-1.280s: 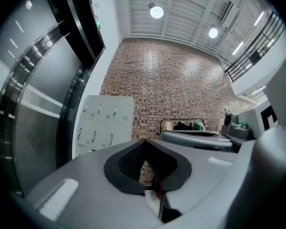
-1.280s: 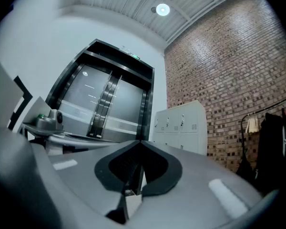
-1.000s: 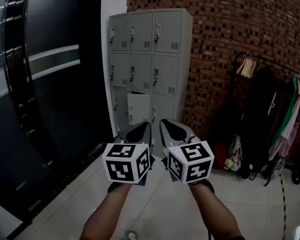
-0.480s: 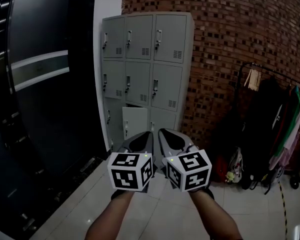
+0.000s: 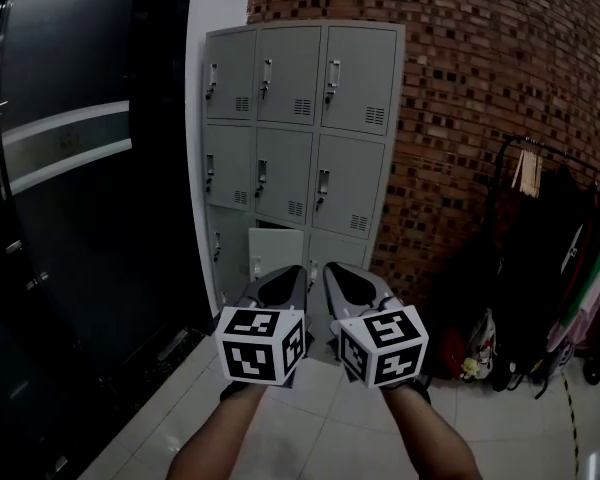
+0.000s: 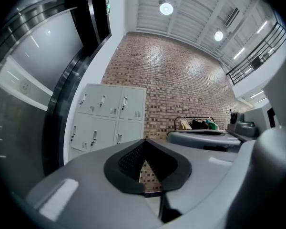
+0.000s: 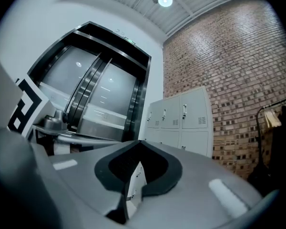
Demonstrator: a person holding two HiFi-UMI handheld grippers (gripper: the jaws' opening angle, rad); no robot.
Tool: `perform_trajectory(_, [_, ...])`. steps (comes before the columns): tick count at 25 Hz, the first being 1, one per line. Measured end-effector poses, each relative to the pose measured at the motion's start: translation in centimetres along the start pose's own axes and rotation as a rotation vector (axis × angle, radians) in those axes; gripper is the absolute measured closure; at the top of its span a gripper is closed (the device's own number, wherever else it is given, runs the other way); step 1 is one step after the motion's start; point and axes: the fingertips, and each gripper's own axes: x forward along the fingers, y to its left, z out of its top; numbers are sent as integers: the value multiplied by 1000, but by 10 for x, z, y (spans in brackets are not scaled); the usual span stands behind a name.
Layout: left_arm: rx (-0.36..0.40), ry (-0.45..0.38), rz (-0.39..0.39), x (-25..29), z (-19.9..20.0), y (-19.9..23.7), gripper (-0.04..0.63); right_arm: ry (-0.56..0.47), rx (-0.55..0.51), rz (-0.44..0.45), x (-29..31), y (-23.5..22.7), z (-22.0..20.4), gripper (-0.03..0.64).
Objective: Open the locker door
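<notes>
Now nearer to locker (image 5: 300, 158) than a sec ago, dead ahead of left gripper (image 5: 285, 280) and right gripper (image 5: 342, 276), not yet w/in reach. Both pinched tight, empty (low middle door (image 5: 276, 253) looks ajar). Approach only; no handle reached.

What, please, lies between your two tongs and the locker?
Only bare floor tiles, in the head view: the left tongs and right tongs hang shut, short of the locker.

Staff changing corner: grey lockers (image 5: 295, 158), brick wall (image 5: 480, 88), clothes rack (image 5: 560, 248), tiled floor (image 5: 310, 418).
</notes>
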Motion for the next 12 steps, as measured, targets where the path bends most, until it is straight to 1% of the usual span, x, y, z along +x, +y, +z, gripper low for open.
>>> perform_trajectory(4, [-13, 14, -15, 32, -5, 13, 591, -5, 41, 8, 27, -24, -7, 617])
perform_trajectory(8, [-3, 17, -8, 73, -13, 30, 591, -23, 27, 10, 59, -53, -15, 617])
perform_trajectory(12, [20, -5, 1, 132, -9, 48, 591, -54, 14, 36, 104, -90, -20, 617])
